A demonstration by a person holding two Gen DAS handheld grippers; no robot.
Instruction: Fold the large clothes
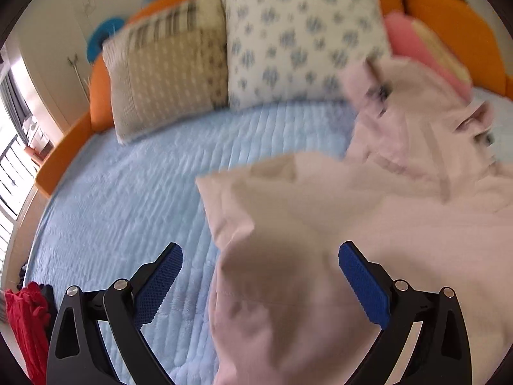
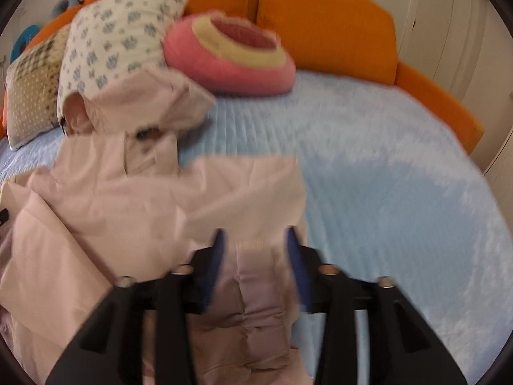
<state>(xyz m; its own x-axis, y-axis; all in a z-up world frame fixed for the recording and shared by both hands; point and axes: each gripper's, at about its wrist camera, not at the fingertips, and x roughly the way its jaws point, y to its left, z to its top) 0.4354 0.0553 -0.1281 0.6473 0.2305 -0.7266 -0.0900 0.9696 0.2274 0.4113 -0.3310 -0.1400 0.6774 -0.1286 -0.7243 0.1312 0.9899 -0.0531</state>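
Note:
A large pale pink garment (image 1: 400,199) lies crumpled on the light blue bedspread (image 1: 128,192), its hood end toward the pillows. My left gripper (image 1: 261,253) stands wide open over its near left corner. A fold of the cloth rises between the blue pads (image 1: 160,285) without touching them. In the right wrist view the same pink garment (image 2: 134,199) spreads to the left. My right gripper (image 2: 255,240) sits over its right edge, jaws partly apart. Cloth lies between the blurred fingers (image 2: 214,256), and neither pad visibly presses on it.
Patterned pillows (image 1: 298,35) and a pink round cushion (image 2: 234,54) lean against the orange headboard (image 2: 327,32). Bare blue bedspread (image 2: 400,192) stretches to the right of the garment. Red clothing (image 1: 25,320) lies off the bed's left edge, near a window.

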